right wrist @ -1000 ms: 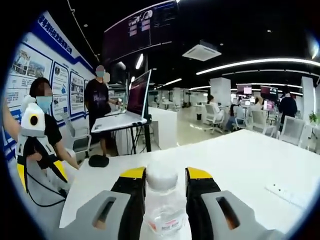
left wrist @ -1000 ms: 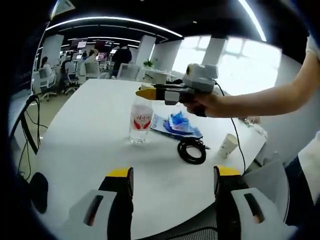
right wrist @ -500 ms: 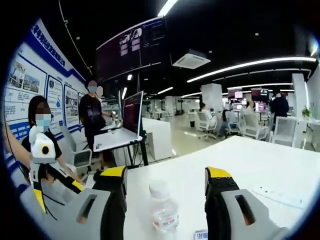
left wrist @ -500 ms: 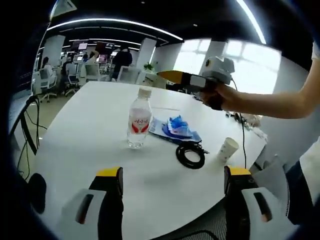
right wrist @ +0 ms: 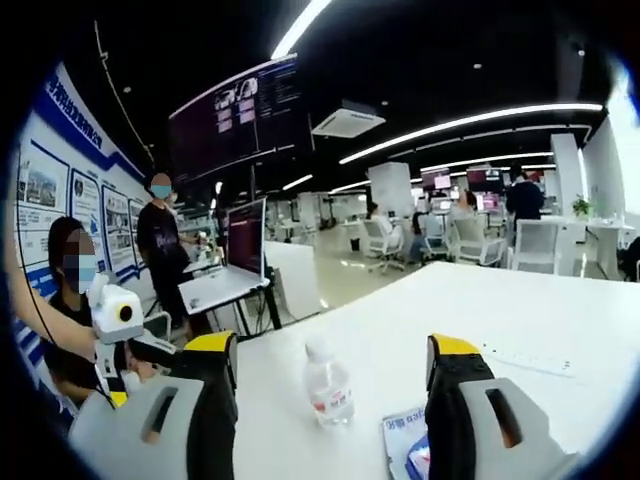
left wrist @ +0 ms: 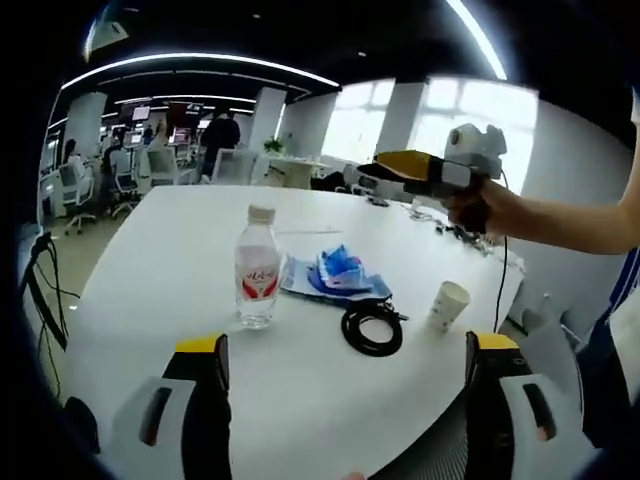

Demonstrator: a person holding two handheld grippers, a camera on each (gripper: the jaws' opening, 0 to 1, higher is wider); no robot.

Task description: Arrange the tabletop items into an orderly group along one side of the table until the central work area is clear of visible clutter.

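Both grippers, left (left wrist: 340,390) and right (right wrist: 330,400), gape wide, empty. The bottle's (left wrist: 258,268) red label is unreadable; the blue packet (right wrist: 410,445) is cut off.

An open laptop (right wrist: 232,262) sits on a stand beside office chairs (right wrist: 520,243) and wall posters (right wrist: 42,190).

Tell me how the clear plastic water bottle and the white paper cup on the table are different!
The clear plastic water bottle is taller, see-through, capped and wears a red label; the white paper cup is shorter, plain, open on top and not see-through. The bottle stands left of the black coiled cable, the cup right of it. Both stand upright on the white table.
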